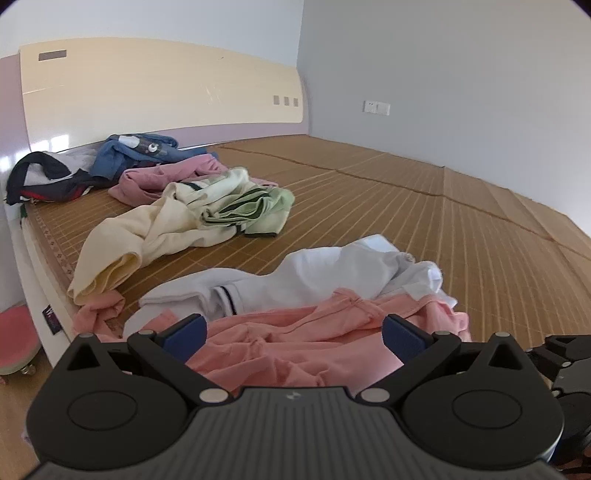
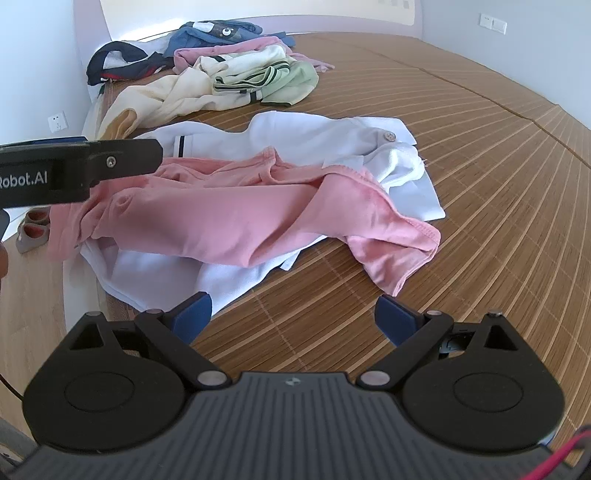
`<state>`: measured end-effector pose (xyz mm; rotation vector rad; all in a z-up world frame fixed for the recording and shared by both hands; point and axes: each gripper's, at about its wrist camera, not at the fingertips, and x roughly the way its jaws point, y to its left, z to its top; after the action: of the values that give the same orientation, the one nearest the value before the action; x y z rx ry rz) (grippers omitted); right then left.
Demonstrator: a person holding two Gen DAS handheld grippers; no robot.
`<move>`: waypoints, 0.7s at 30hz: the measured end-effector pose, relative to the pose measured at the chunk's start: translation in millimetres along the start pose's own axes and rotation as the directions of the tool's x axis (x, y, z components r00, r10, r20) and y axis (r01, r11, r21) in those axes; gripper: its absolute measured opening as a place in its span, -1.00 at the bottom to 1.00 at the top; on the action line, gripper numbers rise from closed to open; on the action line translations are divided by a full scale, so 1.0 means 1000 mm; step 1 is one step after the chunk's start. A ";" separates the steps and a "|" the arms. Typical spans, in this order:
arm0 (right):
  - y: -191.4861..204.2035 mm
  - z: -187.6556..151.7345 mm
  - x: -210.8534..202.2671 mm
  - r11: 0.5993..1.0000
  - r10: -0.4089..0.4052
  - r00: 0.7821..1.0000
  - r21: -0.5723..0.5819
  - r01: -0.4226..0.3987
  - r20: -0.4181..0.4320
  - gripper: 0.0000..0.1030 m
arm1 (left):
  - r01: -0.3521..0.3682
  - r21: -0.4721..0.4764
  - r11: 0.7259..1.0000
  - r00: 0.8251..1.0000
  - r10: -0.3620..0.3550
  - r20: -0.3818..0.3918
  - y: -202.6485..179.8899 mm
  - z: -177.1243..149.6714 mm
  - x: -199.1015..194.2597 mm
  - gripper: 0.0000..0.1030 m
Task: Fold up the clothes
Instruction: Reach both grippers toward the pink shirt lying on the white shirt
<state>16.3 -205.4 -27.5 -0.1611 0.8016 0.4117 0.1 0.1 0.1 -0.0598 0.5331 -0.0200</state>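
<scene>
Left gripper (image 1: 293, 334) spread wide, blue pads (image 1: 184, 338) apart, nothing between them, hovering just over the near edge of the pink shirt (image 1: 295, 339). Right gripper (image 2: 293, 319) also wide, jaws parted over bare mat (image 2: 480, 184), its left pad (image 2: 194, 314) just beside the white hem, gripping nothing. From the right wrist view the left gripper's black finger pokes in from the left, over the pink shirt's left end (contact with the cloth is hard to judge).

The pink shirt lies crumpled across the white shirt (image 2: 314, 136), one sleeve trailing right onto the mat. The white shirt is spread beneath it, a button (image 2: 388, 136) showing at its far right and a dark-striped cuff (image 2: 180, 144) at its far left.

Farther back, well apart, a heap: a cream garment (image 2: 166, 96) nearest, a green piece (image 2: 291, 83) on its right, a mauve one (image 2: 229, 50) behind, then blue clothes (image 2: 207, 35) and a navy-and-white top (image 2: 118, 61) against the headboard (image 1: 147, 92). On the floor at left, a pair of shoes (image 2: 33, 229).
</scene>
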 end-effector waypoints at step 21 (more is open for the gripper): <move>-0.024 -0.006 -0.006 0.998 0.050 0.985 0.031 -0.056 0.166 0.90 | -0.010 0.122 0.992 1.000 0.011 -0.014 0.010 -0.003 0.012 1.00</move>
<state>18.7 -231.2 -27.2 -0.0713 0.6502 0.4550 8.7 9.3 -9.0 0.0630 0.5454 -0.0429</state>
